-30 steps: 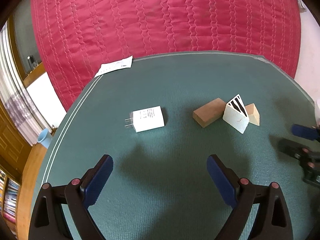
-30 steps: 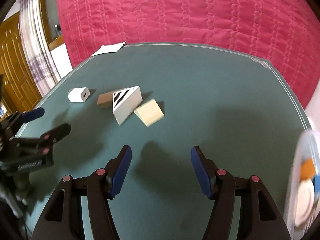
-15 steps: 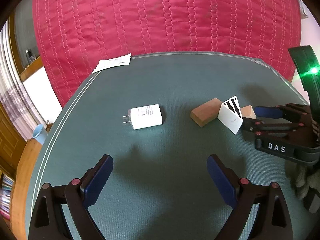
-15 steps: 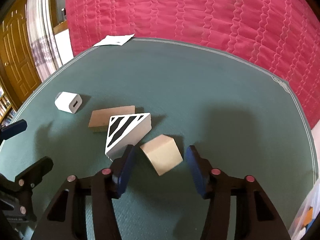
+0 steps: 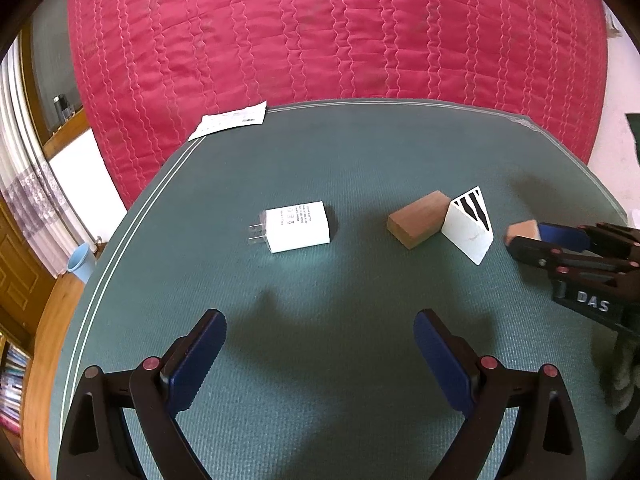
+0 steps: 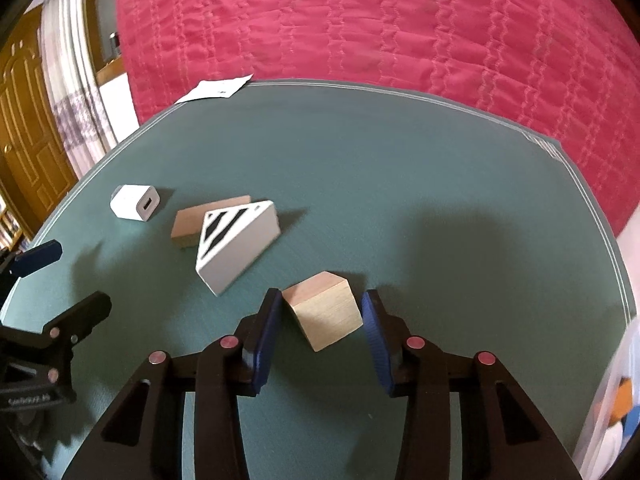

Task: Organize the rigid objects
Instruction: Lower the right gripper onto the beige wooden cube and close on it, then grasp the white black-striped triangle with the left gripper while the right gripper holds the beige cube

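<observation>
On the green table (image 5: 360,152) lie a white charger (image 5: 298,226), a brown wooden block (image 5: 418,218), a white wedge with black stripes (image 5: 466,230) and a pale wooden cube (image 6: 326,314). My right gripper (image 6: 322,322) is open, its jaws on either side of the cube with small gaps. In the left wrist view the cube (image 5: 520,230) peeks out beside the right gripper (image 5: 532,242). My left gripper (image 5: 320,356) is open and empty, nearer than the charger. The charger (image 6: 136,202), block (image 6: 200,220) and wedge (image 6: 236,246) also show in the right wrist view.
A red quilted bed (image 5: 340,32) lies beyond the table. A white paper slip (image 5: 230,122) lies at the table's far left edge. A clear bin with coloured items (image 6: 616,412) sits at the right. A blue cup (image 5: 82,262) stands on the floor at left.
My right gripper has moved forward and down onto the pale cube, its jaws now straddling it. The left gripper has barely moved.
</observation>
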Demonstrator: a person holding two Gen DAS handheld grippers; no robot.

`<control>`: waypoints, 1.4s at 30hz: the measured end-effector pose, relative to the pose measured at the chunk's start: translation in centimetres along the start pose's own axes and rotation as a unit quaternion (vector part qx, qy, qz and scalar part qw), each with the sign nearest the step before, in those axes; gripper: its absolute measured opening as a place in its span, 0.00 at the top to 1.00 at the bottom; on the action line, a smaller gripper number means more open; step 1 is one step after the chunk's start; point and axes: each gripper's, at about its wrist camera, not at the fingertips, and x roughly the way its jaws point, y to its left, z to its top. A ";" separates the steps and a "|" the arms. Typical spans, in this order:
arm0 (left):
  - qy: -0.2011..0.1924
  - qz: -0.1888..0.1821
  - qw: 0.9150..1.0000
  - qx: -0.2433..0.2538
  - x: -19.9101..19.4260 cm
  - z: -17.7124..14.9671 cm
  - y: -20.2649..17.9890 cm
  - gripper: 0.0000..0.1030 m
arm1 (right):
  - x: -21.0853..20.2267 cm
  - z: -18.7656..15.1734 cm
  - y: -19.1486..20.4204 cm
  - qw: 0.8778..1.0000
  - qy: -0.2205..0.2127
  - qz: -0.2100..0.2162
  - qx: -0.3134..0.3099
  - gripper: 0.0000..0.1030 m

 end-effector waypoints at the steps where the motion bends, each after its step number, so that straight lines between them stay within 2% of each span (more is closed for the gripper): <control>1: 0.000 0.001 1.000 0.001 0.1 0.0 0.0 0.06 | -0.2 -0.3 -0.2 1.000 -0.001 0.000 0.004 0.59; 9: 0.005 0.012 1.000 0.009 0.4 0.0 -0.3 0.06 | -2.7 -3.0 -1.9 0.999 -0.004 0.001 0.033 0.59; 20: 0.009 -0.001 1.000 0.020 0.2 0.9 -2.3 0.06 | -5.5 -6.2 -2.7 0.999 -0.004 -0.003 0.040 0.59; 37: -0.018 -0.023 0.999 0.028 2.0 4.5 -7.2 0.06 | -6.1 -7.1 -3.1 0.999 -0.008 0.011 0.051 0.59; 42: -0.013 -0.029 0.999 0.033 3.2 5.2 -8.1 0.16 | -6.1 -7.1 -3.1 0.999 -0.008 0.011 0.052 0.59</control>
